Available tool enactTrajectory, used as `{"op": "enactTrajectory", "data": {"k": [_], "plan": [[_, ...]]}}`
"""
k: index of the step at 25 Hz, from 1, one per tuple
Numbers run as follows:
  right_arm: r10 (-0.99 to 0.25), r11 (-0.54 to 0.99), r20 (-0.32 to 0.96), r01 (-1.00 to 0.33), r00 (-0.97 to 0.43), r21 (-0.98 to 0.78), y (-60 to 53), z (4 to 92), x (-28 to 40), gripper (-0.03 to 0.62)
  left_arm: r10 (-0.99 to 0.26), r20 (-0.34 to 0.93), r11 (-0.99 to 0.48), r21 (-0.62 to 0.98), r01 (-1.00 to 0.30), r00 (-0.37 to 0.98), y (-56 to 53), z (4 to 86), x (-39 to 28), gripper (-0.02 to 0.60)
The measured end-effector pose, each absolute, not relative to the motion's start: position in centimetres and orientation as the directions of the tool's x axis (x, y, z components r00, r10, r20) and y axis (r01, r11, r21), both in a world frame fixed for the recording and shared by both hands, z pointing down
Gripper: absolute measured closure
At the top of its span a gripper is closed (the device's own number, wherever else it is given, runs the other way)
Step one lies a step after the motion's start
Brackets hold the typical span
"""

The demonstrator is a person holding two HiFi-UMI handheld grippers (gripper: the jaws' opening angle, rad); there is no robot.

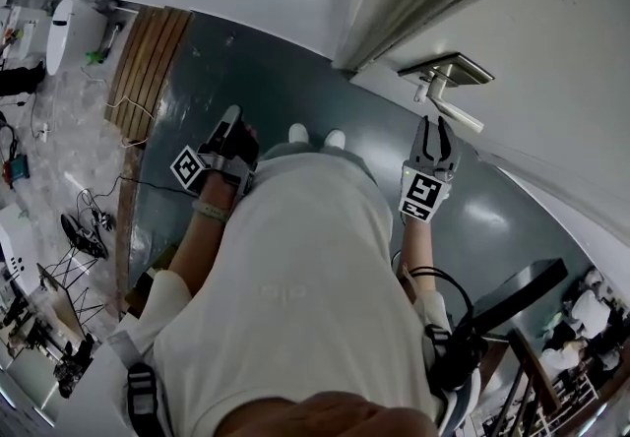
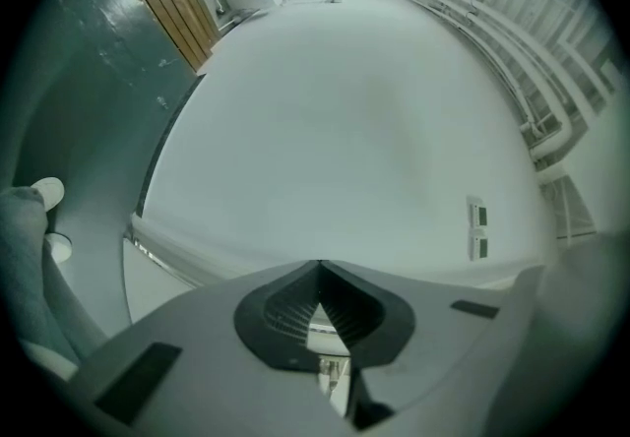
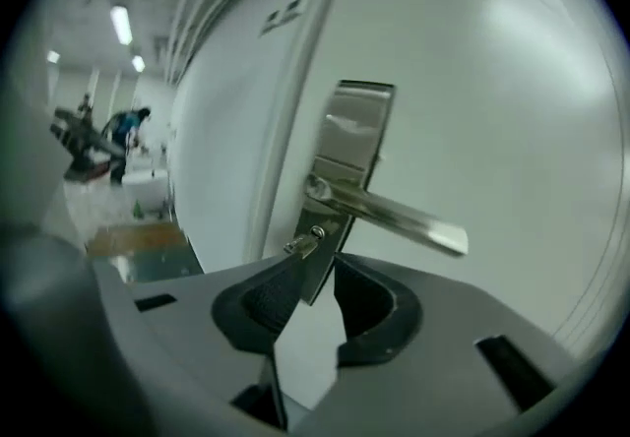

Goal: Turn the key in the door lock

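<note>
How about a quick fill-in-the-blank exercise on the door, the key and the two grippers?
The key sticks out of the lock just ___ the door handle. The jaws of the right gripper stand ___, close to the key. The jaws of the left gripper are ___, with nothing between them. The door is painted ___.
Missing words: below; open; shut; white.

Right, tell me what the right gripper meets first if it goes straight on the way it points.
Most likely the key, which sticks out of the lock plate under the door handle. It sits just ahead of the open jaws of the right gripper, though depth is hard to judge.
</note>
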State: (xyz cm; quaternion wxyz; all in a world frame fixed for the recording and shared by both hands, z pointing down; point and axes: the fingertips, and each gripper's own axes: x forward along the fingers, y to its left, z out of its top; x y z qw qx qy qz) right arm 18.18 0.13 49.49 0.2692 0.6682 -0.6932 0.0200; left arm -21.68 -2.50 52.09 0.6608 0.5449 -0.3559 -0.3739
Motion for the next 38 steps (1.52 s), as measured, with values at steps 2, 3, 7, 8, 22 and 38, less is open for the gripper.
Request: {"op": "enactTrajectory", "data": {"k": [2, 3, 7, 8, 22, 38], "plan": [[-0.906, 0.180, 0.418, -0.829, 0.070, 0.529, -0.4, 50.0, 16.9, 0.496, -0.882, 0.063, 0.132, 0.984, 0.116, 0.466, -2.5, 52.3, -21.6, 0.574], [-0.900, 0.217, 0.428, -0.762, 0.086, 0.610, -0.6, 50.6, 16.4, 0.496, -0.883, 0.064, 0.135, 0.984, 0.121, 0.465, -2.5, 52.4, -21.7, 0.574], [-0.897, 0.287, 0.425, -0.572, 0.121, 0.768, -1.6, 52.0, 15.1, 0.496, -0.889, 0.067, 0.138, 0.983, 0.125, 0.454, -2.3, 52.7, -21.9, 0.574], [-0.898, 0.283, 0.420, -0.562, 0.129, 0.778, -2.0, 52.2, 15.2, 0.496, -0.891, 0.067, 0.137, 0.983, 0.125, 0.449, -2.3, 52.8, -22.0, 0.574], [-0.922, 0.124, 0.335, -0.671, 0.195, 0.731, -5.5, 53.1, 16.6, 0.521, -0.909, 0.078, 0.129, 0.987, 0.099, 0.409, -1.5, 53.0, -23.9, 0.574], [-0.923, -0.008, 0.373, -0.964, -0.095, -0.265, -5.0, 52.7, 17.0, 0.531, -0.890, 0.087, 0.132, 0.989, 0.071, 0.447, -2.2, 52.3, -23.0, 0.574]]}}
